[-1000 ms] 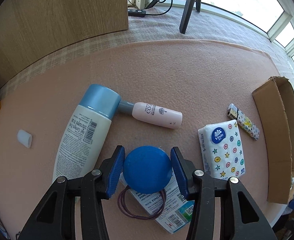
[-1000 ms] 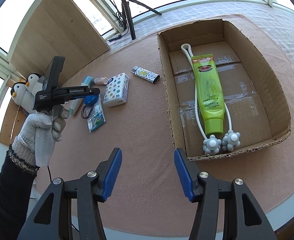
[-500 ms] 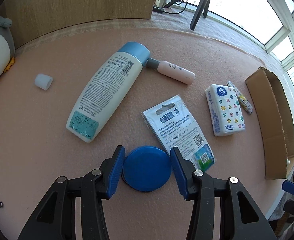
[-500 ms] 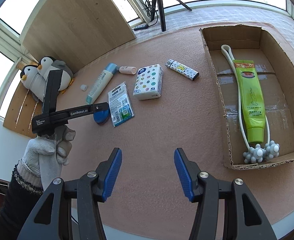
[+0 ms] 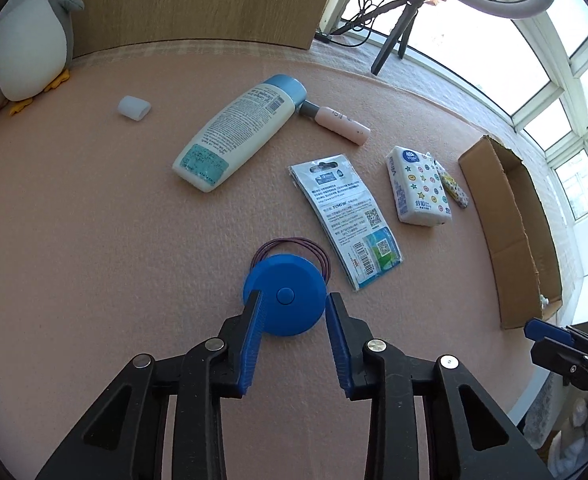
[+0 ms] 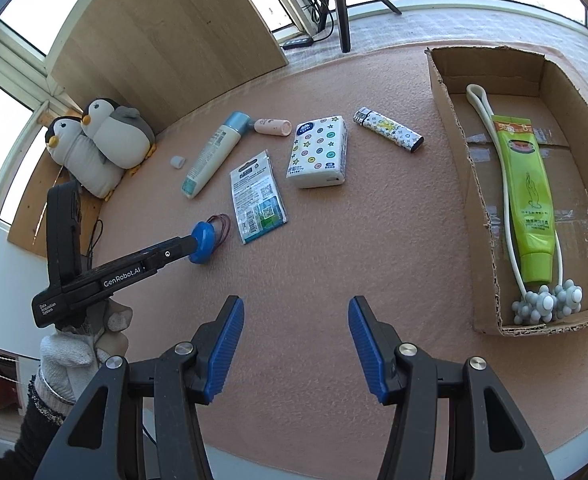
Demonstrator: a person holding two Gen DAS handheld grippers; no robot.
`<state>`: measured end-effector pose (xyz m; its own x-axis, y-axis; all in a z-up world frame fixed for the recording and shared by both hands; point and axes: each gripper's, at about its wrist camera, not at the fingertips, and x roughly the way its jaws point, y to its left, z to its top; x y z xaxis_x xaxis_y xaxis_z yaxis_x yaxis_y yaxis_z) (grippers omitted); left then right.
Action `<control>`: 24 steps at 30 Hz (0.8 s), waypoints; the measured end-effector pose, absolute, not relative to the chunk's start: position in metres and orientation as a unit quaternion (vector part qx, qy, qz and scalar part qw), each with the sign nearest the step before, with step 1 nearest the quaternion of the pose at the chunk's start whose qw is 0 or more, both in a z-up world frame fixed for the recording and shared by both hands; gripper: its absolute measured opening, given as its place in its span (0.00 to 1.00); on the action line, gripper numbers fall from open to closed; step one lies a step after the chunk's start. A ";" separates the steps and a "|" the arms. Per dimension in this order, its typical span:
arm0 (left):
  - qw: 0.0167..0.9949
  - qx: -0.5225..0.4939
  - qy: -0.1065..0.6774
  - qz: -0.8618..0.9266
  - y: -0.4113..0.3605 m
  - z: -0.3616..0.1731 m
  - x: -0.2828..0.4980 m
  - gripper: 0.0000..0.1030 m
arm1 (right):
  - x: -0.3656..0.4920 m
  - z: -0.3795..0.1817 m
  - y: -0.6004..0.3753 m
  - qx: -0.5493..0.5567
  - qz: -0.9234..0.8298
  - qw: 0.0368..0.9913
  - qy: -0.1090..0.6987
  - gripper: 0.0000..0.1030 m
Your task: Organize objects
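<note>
My left gripper [image 5: 294, 300] is shut on a round blue disc [image 5: 285, 295], gripping it by the rim, tilted so that its face with a centre button shows. Purple hair ties [image 5: 294, 246] lie on the pink mat just beyond it. In the right wrist view the left gripper [image 6: 195, 246] and the blue disc [image 6: 202, 242] are at the mat's left side, held by a gloved hand [image 6: 73, 352]. My right gripper [image 6: 296, 302] hangs open above the mat's near edge with nothing between its fingers. The cardboard box [image 6: 450, 120] at the right holds a green tube [image 6: 528, 200] and a white roller massager [image 6: 546, 304].
On the mat lie a lotion bottle [image 5: 239, 136], a pink tube [image 5: 342, 124], a flat packet [image 5: 350, 216], a tissue pack [image 5: 418, 184], a patterned lighter [image 5: 454, 190] and a small white cap [image 5: 133, 108]. Plush penguins [image 6: 105, 140] sit at the back left before a wooden panel.
My left gripper has drawn back toward the near left with the disc, which now tilts face-up. The hair ties and packet are uncovered. The right gripper stays open.
</note>
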<state>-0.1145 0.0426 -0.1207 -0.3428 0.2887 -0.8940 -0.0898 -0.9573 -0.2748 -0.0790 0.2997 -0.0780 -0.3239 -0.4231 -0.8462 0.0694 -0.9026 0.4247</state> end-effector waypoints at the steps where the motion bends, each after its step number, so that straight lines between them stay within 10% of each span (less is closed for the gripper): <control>1: 0.115 -0.566 -0.084 0.812 0.040 -0.124 -0.111 0.33 | -0.079 -0.079 0.299 0.561 -0.798 0.155 -0.157 0.49; 7: 0.104 -0.566 -0.098 0.812 0.024 -0.125 -0.102 0.35 | -0.084 -0.082 0.288 0.566 -0.794 0.162 -0.150 0.49; 11: 0.107 -0.551 -0.064 0.825 0.044 -0.118 -0.111 0.59 | -0.086 -0.084 0.279 0.570 -0.792 0.169 -0.141 0.49; 24: 0.078 -0.561 -0.028 0.824 0.047 -0.137 -0.125 0.59 | -0.088 -0.088 0.277 0.575 -0.789 0.164 -0.142 0.49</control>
